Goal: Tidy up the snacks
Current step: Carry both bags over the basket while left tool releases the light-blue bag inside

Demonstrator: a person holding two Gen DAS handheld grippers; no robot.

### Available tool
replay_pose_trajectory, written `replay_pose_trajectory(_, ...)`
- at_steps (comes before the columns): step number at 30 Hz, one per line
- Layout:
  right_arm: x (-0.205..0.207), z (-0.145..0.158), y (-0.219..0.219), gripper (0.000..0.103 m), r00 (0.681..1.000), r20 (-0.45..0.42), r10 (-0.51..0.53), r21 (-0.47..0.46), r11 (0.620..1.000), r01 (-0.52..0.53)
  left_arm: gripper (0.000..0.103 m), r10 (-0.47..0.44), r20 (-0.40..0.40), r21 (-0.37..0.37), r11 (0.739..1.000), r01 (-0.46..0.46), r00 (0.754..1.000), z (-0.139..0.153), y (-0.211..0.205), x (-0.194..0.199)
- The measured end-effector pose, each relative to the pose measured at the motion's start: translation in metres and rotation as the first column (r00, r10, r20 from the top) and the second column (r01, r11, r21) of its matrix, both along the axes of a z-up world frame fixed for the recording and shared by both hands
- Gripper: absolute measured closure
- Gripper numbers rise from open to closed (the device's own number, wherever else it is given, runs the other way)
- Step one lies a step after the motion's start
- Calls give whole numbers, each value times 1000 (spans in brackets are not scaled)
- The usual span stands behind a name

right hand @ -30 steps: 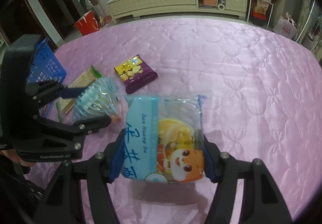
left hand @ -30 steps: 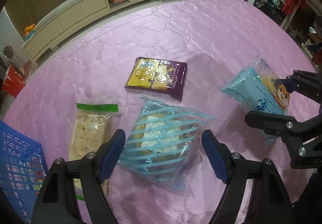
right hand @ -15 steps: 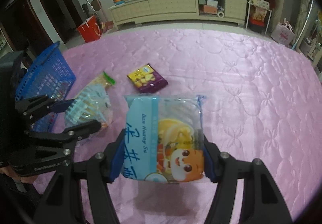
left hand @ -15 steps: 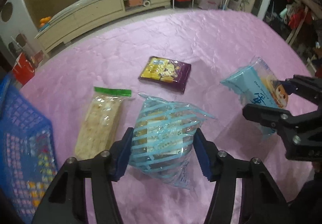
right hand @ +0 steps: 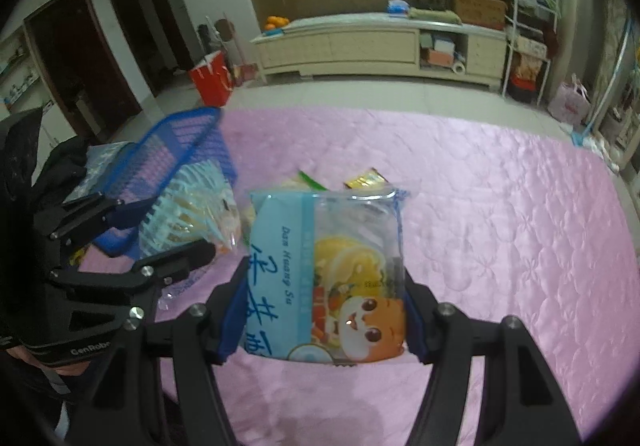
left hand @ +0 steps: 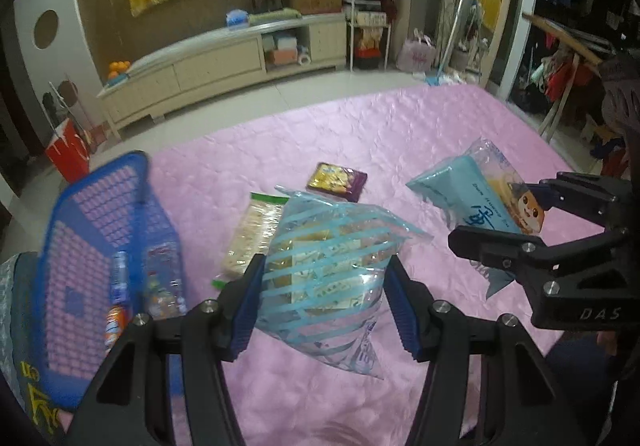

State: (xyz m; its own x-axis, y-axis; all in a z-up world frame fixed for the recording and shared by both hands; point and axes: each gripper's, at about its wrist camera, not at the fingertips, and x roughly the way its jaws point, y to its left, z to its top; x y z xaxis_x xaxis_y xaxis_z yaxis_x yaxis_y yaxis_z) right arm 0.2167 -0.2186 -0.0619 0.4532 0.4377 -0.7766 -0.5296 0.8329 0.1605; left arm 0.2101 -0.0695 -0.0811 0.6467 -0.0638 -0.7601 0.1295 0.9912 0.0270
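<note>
My left gripper (left hand: 326, 300) is shut on a clear bag with light-blue stripes (left hand: 332, 270), lifted off the pink cloth (left hand: 400, 133). My right gripper (right hand: 326, 300) is shut on a light-blue snack pack with a cartoon tiger (right hand: 324, 274), also held in the air; that pack (left hand: 476, 197) shows at the right of the left wrist view. A blue mesh basket (left hand: 100, 213) with a few small packets in it stands at the left; the basket (right hand: 180, 149) is behind my left gripper (right hand: 160, 221). A green-topped cracker pack (left hand: 252, 230) and a purple-and-yellow packet (left hand: 337, 181) lie on the cloth.
The pink quilted cloth covers a wide surface that reaches far to the right (right hand: 500, 205). Beyond its far edge are tiled floor, a long cream cabinet (right hand: 380, 45) and a red bag (right hand: 210, 79). A patterned cloth (left hand: 24, 326) lies beside the basket.
Both grippers rose with their packs, which left the cloth. The left jaws closed onto the striped bag. The blue basket came further into both views.
</note>
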Motion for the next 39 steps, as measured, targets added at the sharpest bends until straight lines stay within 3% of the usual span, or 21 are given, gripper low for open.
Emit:
replay_pose_trajectory(10,-36,44,60,34,996,65,53,18,998,-55,47,64,93,-14,998,-63,994,52,66,-62)
replay_pose_trajectory(20,-41,46,118,34,991,53,122,52,991,-125,47,135,120,-21,991,-134,983,73,134,-93)
replay_pose_trajectory(28,-34,27,157,34,986,8,164,35,986,-164,47,191,104,-41,981,-188,976,61,177,-97)
replay_pose_trajectory(39,-20,-7,189,34,981,-48,189,-11,982,-190,47,231,27,-81,970,-228,973,19,215,-76)
